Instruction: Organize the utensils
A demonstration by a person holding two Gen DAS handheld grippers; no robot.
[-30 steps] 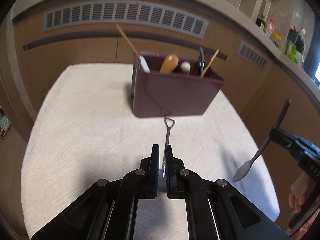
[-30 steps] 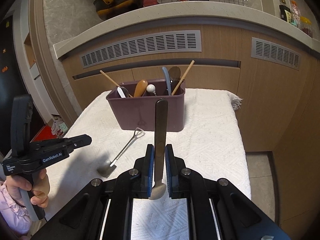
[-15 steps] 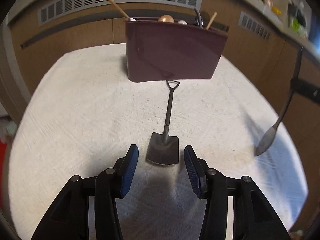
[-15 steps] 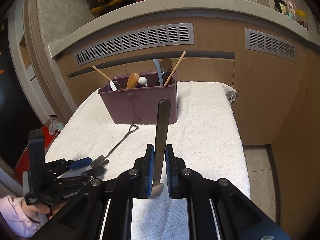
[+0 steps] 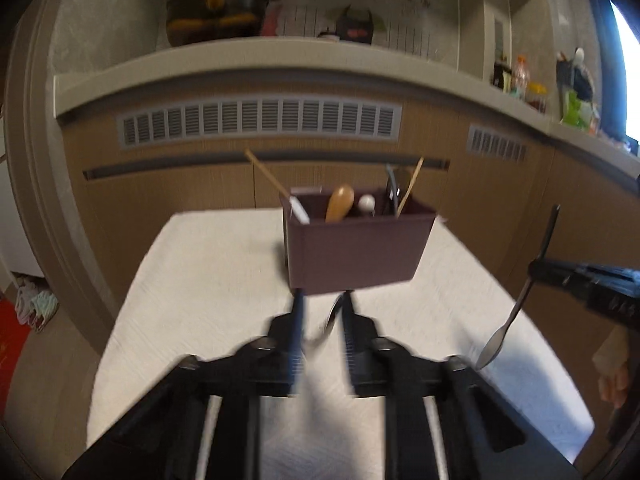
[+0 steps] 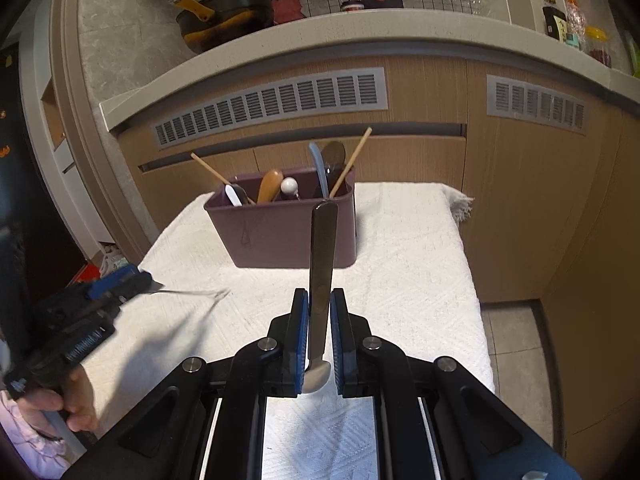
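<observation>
1. The right gripper is clamped on a long flat steel spoon. The blue pads press the neck. The bowl sits behind the fingertips and the handle points forward and a little up, toward the box.
2. The left wrist view shows this same spoon tilted in the air, bowl down, beside the right edge of the table. A hand is partly seen under the gripper body.
3. The left gripper is low at the left, and a hand in a pink sleeve holds its grip. Its jaws are closing in, and the blue pads pinch the blade end of a small shovel-shaped metal spoon.
4. This thin spoon sticks out almost level from the fingertips, above the cloth. Its looped handle end points to the middle of the table, and its shadow falls on the cloth below.
5. In the left wrist view this spoon is only a blurred streak between the fingers.
6. A white textured cloth covers the table.
7. At the far side of the cloth stands a dark purple rectangular plastic box. Two wooden chopsticks, a rounded wooden handle, a white ball-topped piece and a grey-blue handle stand in it.
8. Behind is a brown wooden cabinet with grey vent grilles.
</observation>
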